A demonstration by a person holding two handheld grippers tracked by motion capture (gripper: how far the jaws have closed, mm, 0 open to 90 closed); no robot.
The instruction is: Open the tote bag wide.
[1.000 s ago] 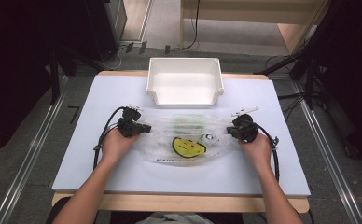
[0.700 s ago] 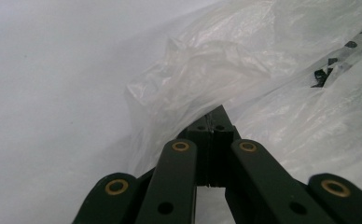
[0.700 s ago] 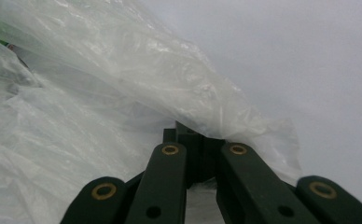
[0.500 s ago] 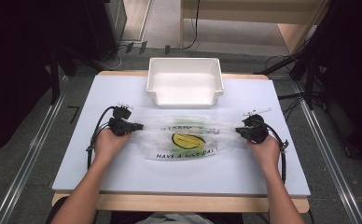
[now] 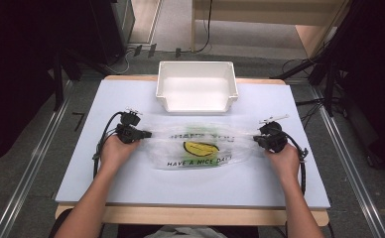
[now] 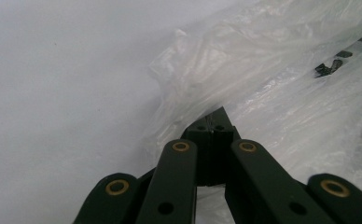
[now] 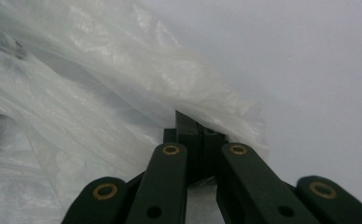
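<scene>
One clear plastic bag (image 5: pixel 200 146) printed with a yellow smiley lies stretched flat just in front of the one white bin (image 5: pixel 196 91), apart from it. The left gripper (image 5: pixel 145 134) pinches the bag's left end, the right gripper (image 5: pixel 256 139) its right end, jaws pressed together on the film. Beyond both of the two grippers, bare mat (image 5: pixel 81 163) runs out to the table edges.

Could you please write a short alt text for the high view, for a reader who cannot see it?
A person at a table stretches a clear plastic bag flat between two hand-held grippers, the left gripper and the right gripper each shut on one end. The bag bears a yellow smiley print. An empty white bin stands behind it.
</scene>
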